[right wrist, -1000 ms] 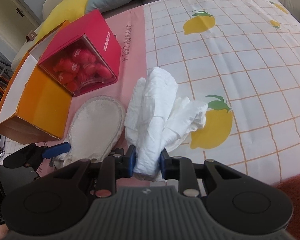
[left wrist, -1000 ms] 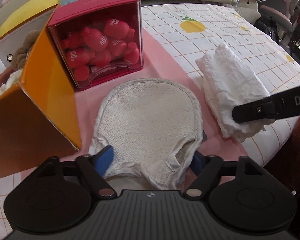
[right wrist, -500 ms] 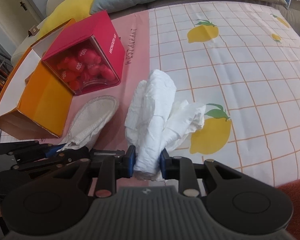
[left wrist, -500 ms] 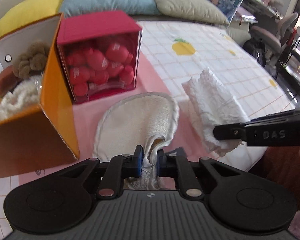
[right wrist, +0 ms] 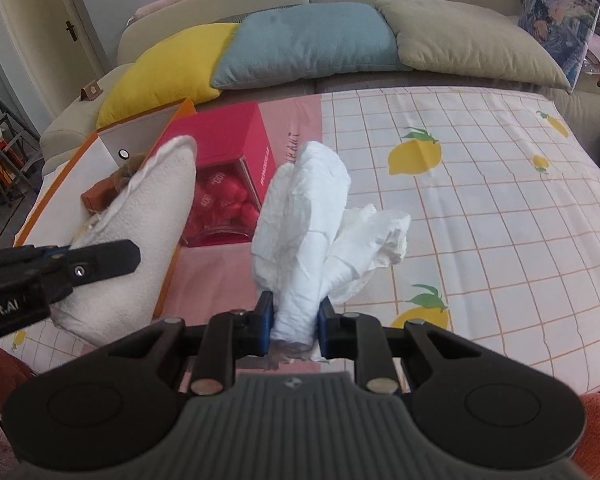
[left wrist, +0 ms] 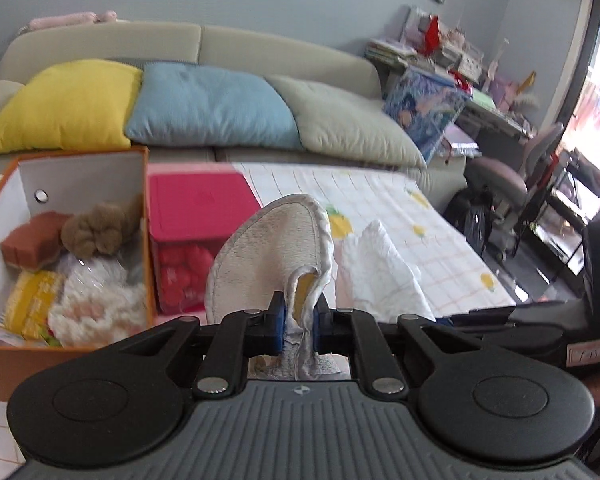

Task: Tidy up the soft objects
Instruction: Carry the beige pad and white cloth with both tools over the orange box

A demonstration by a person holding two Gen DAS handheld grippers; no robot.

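Above the checked sheet (right wrist: 480, 208), each hand-held gripper pinches cloth: left (left wrist: 299, 326) terry mitt (left wrist: 272, 248), right (right wrist: 296, 330) crinkled white wad (right wrist: 308, 216).

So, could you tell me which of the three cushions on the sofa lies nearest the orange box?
The yellow cushion, leftmost of the three, directly behind the orange box; the blue cushion and grey-green cushion lie further right.

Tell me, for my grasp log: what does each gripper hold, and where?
Left gripper pinches the cream mitt by its cuff; right gripper clamps the crumpled white cloth at its bunched end.
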